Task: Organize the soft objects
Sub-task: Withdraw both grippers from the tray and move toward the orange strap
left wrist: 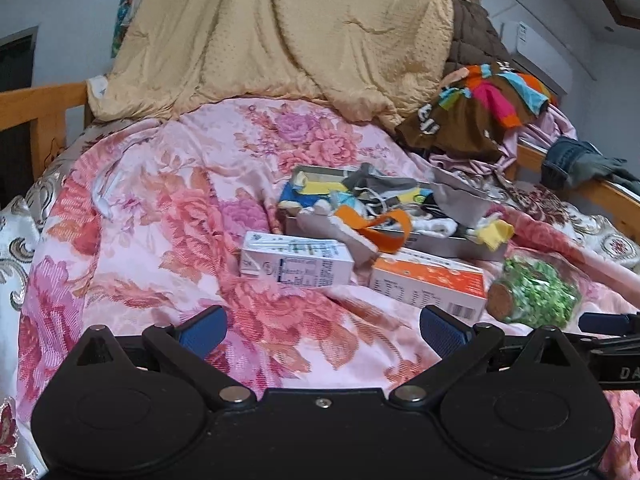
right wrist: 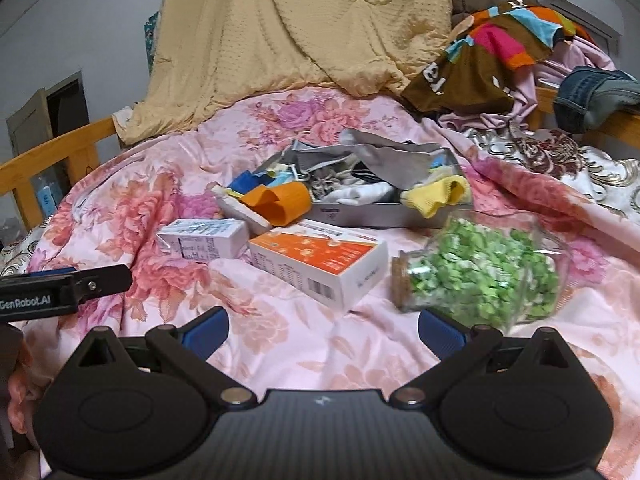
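A grey metal tray (left wrist: 440,242) (right wrist: 372,214) on the floral bedspread holds a heap of socks and cloths: grey, white, blue and yellow. An orange cloth (left wrist: 380,228) (right wrist: 282,202) hangs over its near left corner, and a yellow sock (left wrist: 496,232) (right wrist: 438,196) over its right corner. My left gripper (left wrist: 322,330) is open and empty, above the bedspread short of the boxes. My right gripper (right wrist: 322,330) is open and empty, near the orange box and the jar.
A white carton (left wrist: 296,260) (right wrist: 204,240), an orange and white box (left wrist: 430,284) (right wrist: 320,268) and a corked jar of green pieces (left wrist: 536,296) (right wrist: 480,272) lie before the tray. A tan quilt (left wrist: 280,40) and piled clothes (left wrist: 480,112) are behind. Wooden bed rails (left wrist: 40,108) flank the bed.
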A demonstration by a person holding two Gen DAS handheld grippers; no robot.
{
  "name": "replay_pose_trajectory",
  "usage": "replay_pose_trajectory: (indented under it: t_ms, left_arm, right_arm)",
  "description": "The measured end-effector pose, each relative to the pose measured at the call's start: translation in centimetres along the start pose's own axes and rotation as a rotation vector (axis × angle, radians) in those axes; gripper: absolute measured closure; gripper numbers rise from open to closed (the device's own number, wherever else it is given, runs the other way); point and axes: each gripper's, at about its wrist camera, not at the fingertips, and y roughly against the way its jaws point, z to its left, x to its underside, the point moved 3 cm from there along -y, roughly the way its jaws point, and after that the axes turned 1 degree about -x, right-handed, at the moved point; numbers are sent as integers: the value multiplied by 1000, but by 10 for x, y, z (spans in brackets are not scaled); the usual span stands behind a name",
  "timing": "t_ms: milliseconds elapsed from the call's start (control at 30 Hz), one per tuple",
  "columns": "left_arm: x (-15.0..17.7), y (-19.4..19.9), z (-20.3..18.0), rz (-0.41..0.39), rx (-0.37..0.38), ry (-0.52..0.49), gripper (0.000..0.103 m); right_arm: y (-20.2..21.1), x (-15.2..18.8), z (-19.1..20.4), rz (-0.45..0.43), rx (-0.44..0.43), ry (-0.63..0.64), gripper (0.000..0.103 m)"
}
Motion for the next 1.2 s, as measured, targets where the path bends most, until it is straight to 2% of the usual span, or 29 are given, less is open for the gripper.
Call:
replay_pose_trajectory:
  t_ms: [167,400,567,767,1000,1133,1200]
  left_arm:
    - [-2,-13,16,10,-26,63,1]
    - [-13,-23,32,-49,-51,109,1]
    - [-18,-29,41,-61,-65,172,1]
    - [-25,-31,45,-85,-71,205,1]
    - [-52,-55,46,-129,-41,270,1]
    - [-72,-72,45,-161,-30,276,1]
    - [-80,-82,44,-183,-40,274,1]
  right_arm:
    - [-12,-6,11,-38,-2,18,0]
    - [-23,-10,16,-67,18,35,0]
    - [-32,-19,19,-90,12,57,0]
    - [-43,-42,26,-176,12,122,0]
    - [-63,-83,39,-331,30,212,0]
    - [-83,-99,38,-363,29,214,0]
    - [-96,-103,34,-344,28,190,0]
